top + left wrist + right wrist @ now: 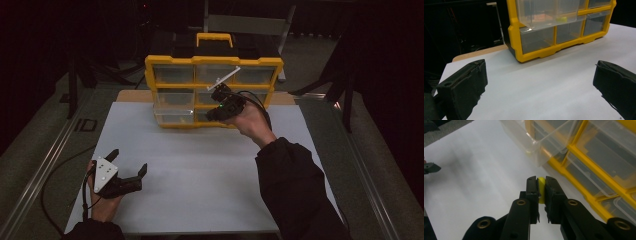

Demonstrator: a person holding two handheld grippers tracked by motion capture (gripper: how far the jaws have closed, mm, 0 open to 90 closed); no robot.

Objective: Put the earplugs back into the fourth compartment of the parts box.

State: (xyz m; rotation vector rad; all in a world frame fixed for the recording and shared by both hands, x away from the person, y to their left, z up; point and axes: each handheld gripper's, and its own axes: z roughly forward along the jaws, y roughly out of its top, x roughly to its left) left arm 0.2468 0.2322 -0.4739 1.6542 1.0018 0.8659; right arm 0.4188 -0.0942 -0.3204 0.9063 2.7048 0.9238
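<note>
Right gripper (541, 185) is seen clamped on a small yellow rounded plastic piece (541, 191), held between the pad tips, only a thin sliver of it gripped. In the high view the right gripper (220, 102) is held up in front of the yellow-framed organiser box with clear plastic drawers (214, 91), at the far middle of the white table sheet (200, 175). One clear drawer pulled out of the frame (172, 111) sits at the lower left of the box; a second small yellow item (561, 19) is seen inside it in the left gripper view. Left gripper (127, 167) rests at the near left of the sheet, jaws spread wide, nothing between them, well apart from the box.

Risks, as judged:
- piece likely to be squeezed out or rolled off the pads, since the hold is shallow and at the tip
- if dropped, it could bounce off the sheet or land behind the box
- open drawer rim could be clipped by the jaws on approach, and the light drawer pushed in or tipped
- piece could be released over the wrong compartment, the drawers being clear and close together
- box is not steadied by the left gripper, so a knock could shift it
</note>
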